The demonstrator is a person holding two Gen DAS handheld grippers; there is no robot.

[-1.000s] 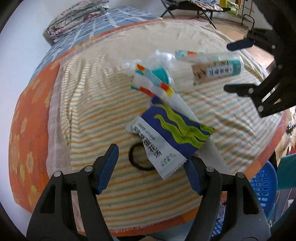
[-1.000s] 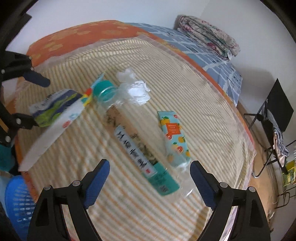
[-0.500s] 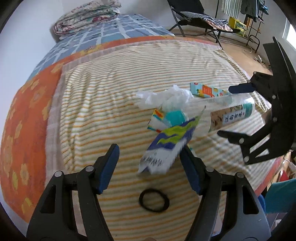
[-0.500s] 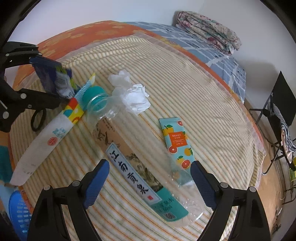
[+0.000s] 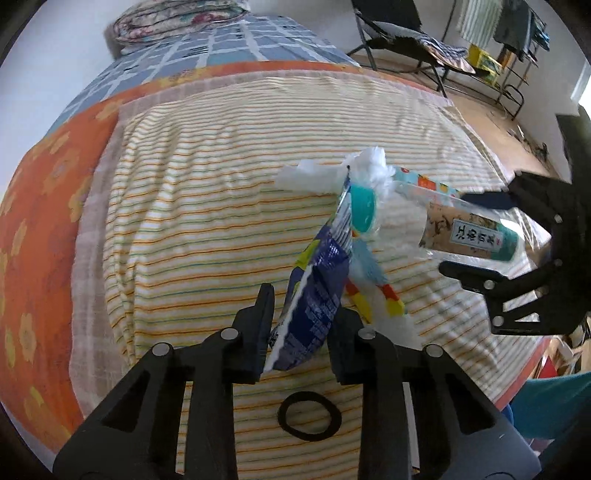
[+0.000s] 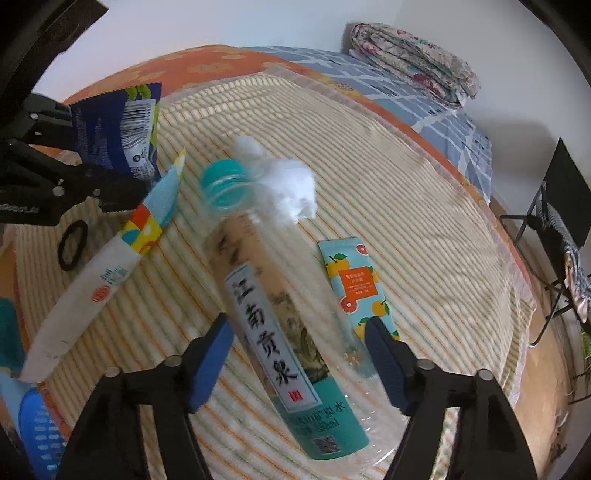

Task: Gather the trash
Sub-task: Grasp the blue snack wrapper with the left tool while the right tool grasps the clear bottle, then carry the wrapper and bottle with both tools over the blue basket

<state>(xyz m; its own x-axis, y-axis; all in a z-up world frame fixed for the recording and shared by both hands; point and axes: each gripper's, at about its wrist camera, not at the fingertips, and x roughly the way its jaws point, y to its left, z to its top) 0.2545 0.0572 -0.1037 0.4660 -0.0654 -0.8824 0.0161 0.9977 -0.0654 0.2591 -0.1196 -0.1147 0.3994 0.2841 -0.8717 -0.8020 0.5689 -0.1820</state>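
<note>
My left gripper [image 5: 303, 328] is closing its jaws on a blue snack wrapper [image 5: 317, 291], which stands on edge between the pads, lifted off the striped blanket [image 5: 207, 206]. The right wrist view shows the same wrapper [image 6: 110, 129] held up at the left. My right gripper [image 6: 299, 363] straddles a clear water bottle [image 6: 273, 332] with a teal cap; its jaws are closing, and the pads are close to the bottle's sides. A long white wrapper with a colourful end [image 6: 110, 258], a crumpled white tissue [image 6: 291, 184] and an orange-print tube [image 6: 354, 284] lie beside the bottle.
A black hair tie [image 5: 309, 415] lies on the blanket just below the left gripper. A blue plastic basket [image 6: 37, 424] stands off the bed's edge. A folded quilt [image 6: 413, 62] sits at the far end, and a black chair [image 5: 399, 33] stands on the floor beyond.
The left jaws have narrowed onto the blue wrapper, which went from lying flat to standing on edge, lifted. The right jaws have narrowed around the bottle, which now looks nearer.
</note>
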